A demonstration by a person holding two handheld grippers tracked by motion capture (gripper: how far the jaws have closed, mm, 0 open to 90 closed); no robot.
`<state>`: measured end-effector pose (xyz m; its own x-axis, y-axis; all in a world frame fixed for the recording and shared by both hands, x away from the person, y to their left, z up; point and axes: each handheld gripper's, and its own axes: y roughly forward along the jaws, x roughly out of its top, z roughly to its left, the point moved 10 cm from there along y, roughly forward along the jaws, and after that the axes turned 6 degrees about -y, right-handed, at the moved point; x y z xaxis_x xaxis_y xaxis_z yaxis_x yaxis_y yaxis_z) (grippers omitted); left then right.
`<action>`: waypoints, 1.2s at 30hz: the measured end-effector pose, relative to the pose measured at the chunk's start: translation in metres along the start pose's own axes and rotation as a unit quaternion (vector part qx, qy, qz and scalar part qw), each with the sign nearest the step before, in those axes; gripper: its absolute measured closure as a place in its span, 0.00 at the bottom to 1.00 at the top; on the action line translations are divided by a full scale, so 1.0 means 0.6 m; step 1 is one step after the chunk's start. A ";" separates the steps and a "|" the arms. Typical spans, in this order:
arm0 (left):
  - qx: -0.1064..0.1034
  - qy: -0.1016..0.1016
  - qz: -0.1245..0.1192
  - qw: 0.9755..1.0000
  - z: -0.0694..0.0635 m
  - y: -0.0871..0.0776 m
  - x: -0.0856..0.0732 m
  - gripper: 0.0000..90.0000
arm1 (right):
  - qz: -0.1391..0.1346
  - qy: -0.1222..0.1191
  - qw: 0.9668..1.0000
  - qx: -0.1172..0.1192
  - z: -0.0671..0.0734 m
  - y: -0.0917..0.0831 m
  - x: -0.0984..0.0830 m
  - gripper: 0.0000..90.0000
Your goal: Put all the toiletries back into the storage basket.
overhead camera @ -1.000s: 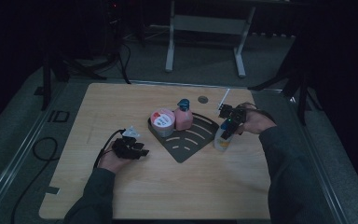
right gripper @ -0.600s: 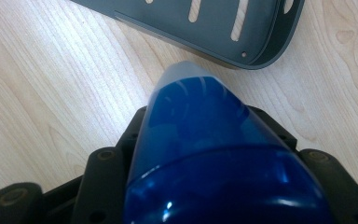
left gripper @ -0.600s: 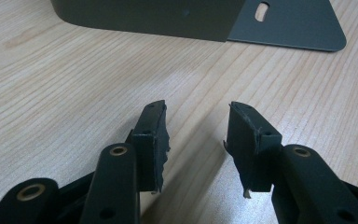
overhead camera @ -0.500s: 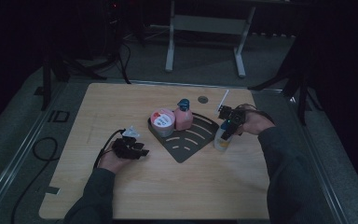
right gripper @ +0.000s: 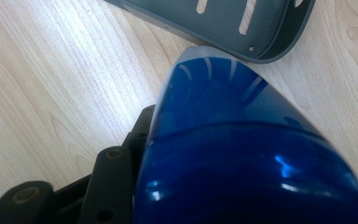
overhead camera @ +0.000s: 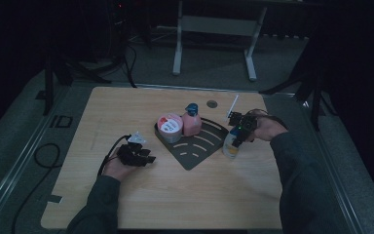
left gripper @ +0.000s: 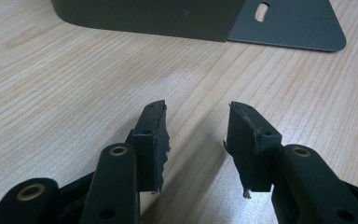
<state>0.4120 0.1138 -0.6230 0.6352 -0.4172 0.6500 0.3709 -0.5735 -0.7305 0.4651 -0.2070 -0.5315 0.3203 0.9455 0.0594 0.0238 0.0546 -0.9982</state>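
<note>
Now bottle (right gripper: 242, 154) betw. right tongs (overhead camera: 237, 132), closing.

bottles (overhead camera: 232, 144) – 2 | tub (overhead camera: 169, 126) – 1 | rack (overhead camera: 195, 157) – 1 | grippers (overhead camera: 135, 155) – 2

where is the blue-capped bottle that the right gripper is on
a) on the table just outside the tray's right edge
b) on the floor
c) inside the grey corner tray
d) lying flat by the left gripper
a: the bottle stands upright on the wooden table, beside the tray, with the right gripper at its cap.
</note>
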 end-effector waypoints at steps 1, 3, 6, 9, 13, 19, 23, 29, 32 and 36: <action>0.000 0.000 0.000 1.000 0.000 0.000 0.000 0.64 | 0.000 0.000 1.000 0.000 0.000 0.000 0.000 0.59; 0.000 0.000 0.000 1.000 0.000 0.000 0.000 0.64 | 0.000 0.000 1.000 0.000 0.000 0.000 0.000 0.59; 0.000 0.000 0.000 1.000 0.000 0.000 0.000 0.64 | 0.000 -0.002 1.000 -0.001 0.000 0.000 0.000 0.60; -0.001 -0.001 0.000 1.000 0.000 0.000 0.000 0.64 | -0.003 -0.003 1.000 -0.003 0.000 -0.001 0.000 0.60; -0.001 0.000 -0.001 1.000 0.000 0.000 0.000 0.64 | -0.006 -0.009 1.000 -0.008 0.002 -0.001 0.000 0.60; -0.001 -0.001 0.000 1.000 0.000 0.000 0.000 0.64 | -0.007 -0.024 1.000 -0.012 0.012 -0.001 0.002 0.60; -0.001 -0.001 0.000 1.000 0.000 0.000 0.000 0.64 | -0.012 -0.030 0.999 -0.006 0.019 -0.004 0.006 0.60; -0.001 0.000 0.000 1.000 0.000 0.000 0.000 0.64 | -0.019 -0.040 0.999 -0.008 0.027 -0.014 0.012 0.61; 0.000 0.001 0.000 1.000 0.000 0.000 0.000 0.64 | -0.021 -0.043 0.999 -0.010 0.031 -0.017 0.014 0.61; -0.001 0.000 0.000 1.000 0.000 0.000 0.000 0.64 | -0.021 -0.049 0.999 -0.010 0.037 -0.019 0.014 0.61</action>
<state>0.4121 0.1138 -0.6230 0.6348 -0.4181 0.6498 0.3698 -0.5740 -0.7306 0.4465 -0.1925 -0.5200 0.2250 0.9693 0.0995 0.0544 0.0894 -0.9945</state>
